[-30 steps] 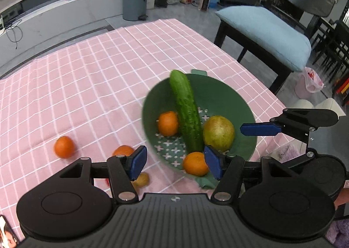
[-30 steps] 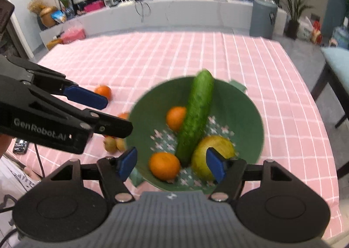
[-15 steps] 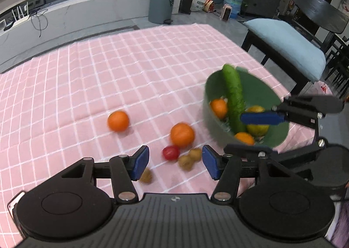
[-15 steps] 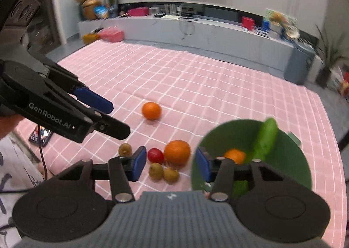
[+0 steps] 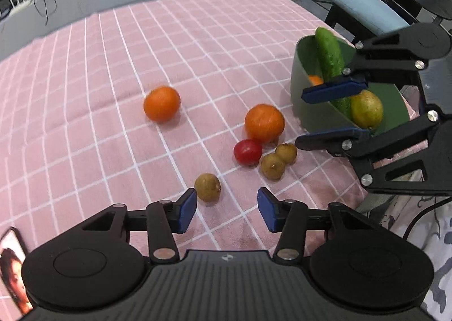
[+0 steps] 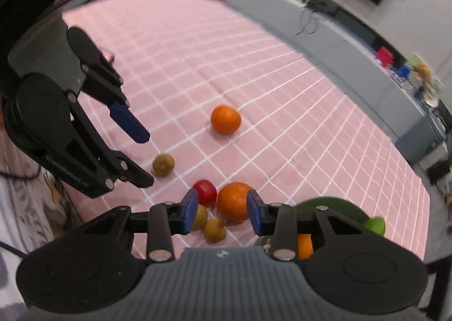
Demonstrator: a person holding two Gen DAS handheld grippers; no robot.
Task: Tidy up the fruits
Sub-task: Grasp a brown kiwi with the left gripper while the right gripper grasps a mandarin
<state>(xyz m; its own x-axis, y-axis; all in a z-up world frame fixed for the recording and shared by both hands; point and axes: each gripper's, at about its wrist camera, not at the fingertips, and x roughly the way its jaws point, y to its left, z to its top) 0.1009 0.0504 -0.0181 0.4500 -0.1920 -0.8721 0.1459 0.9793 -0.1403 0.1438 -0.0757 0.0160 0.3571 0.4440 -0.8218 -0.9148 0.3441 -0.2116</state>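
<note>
My left gripper (image 5: 226,209) hangs open and empty just short of the lone brown fruit (image 5: 208,187); I should centre on it before closing. My right gripper (image 6: 221,210), open too, frames the near orange (image 6: 235,201). Beyond sits the green bowl (image 5: 308,95).

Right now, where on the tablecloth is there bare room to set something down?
Free: the pink tablecloth left of and beyond the far orange. Crowded: near orange, cherry tomato and small brown fruits beside the green bowl.
</note>
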